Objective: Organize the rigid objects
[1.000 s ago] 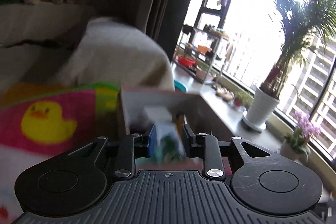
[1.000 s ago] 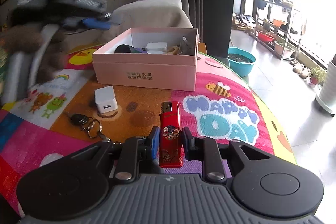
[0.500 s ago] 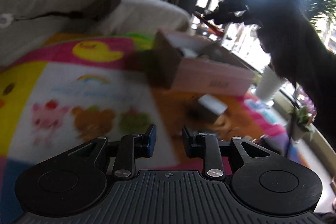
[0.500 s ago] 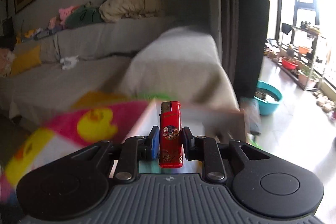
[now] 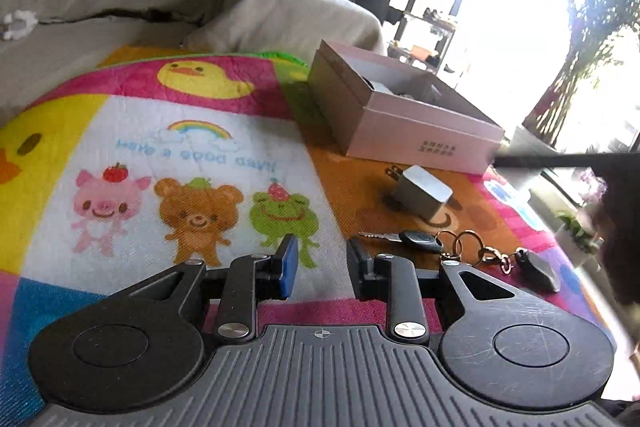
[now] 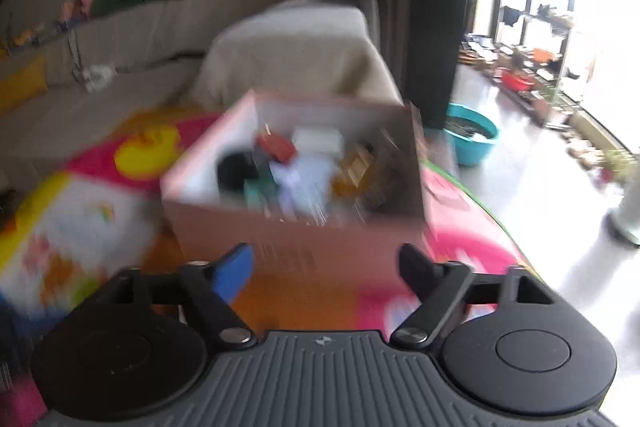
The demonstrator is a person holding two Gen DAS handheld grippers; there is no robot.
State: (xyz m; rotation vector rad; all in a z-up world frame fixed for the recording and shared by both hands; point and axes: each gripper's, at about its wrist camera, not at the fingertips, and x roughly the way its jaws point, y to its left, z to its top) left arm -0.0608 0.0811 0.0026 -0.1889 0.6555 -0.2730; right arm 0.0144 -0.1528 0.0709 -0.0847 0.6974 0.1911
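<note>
Blue-padded left hand-held gripper (image 5: 320, 259) partly spread, empty; right hand-held gripper (image 6: 326, 265) spread wide, empty, facing pink box (image 6: 296, 231).

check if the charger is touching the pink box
Apart. The left wrist view shows orange mat between the charger and the box.
</note>
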